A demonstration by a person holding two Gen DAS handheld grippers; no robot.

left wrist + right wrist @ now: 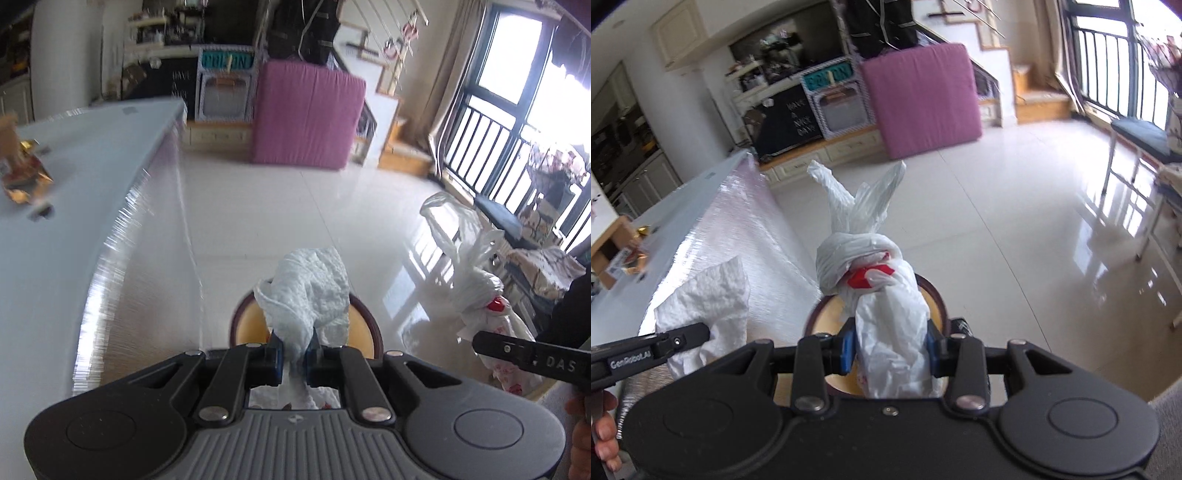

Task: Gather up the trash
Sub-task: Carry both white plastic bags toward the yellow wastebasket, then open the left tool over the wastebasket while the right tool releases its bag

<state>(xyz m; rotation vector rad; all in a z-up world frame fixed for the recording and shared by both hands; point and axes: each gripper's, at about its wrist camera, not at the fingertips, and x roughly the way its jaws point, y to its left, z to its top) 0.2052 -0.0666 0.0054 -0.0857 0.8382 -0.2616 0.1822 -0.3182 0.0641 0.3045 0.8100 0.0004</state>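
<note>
the bin [364,325] sits directly below both your grippers: left [295,356] pinches the tissue [314,288], right [892,349] clamps the bag [882,295].

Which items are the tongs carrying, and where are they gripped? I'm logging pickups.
Left tongs pinch a crumpled paper towel at its twisted lower end. Right tongs clamp a knotted white plastic bag below its knot.
</note>
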